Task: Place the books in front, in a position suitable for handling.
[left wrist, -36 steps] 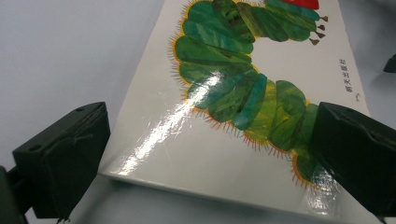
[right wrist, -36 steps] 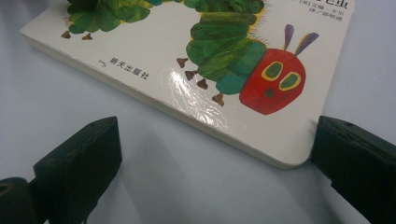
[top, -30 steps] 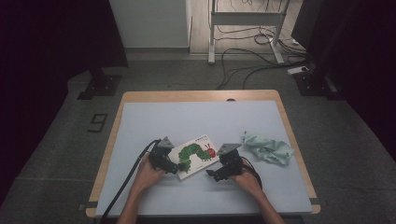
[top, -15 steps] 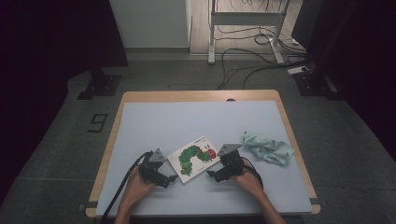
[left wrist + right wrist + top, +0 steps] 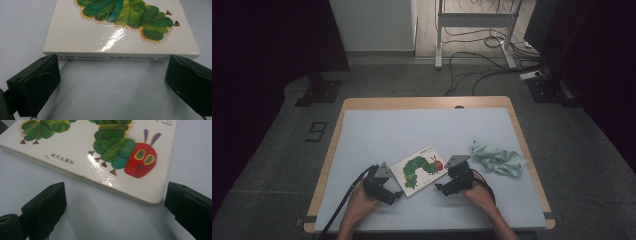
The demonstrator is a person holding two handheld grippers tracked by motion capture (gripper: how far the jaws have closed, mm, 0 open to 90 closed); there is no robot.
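High view: caterpillar picture book [image 5: 421,170] flat on the table [image 5: 412,130] between both hands; left gripper [image 5: 393,194] and right gripper [image 5: 441,189] angle inward at its near corners, jaws spread wide, gripping nothing, crumpled green cloth [image 5: 499,160] well right

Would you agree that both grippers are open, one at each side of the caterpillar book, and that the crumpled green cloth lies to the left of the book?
Not quite: the cloth lies to the right of the book, beyond the right gripper, as the high view shows. The rest holds: the left gripper and the right one are both open, one at each side of the book.
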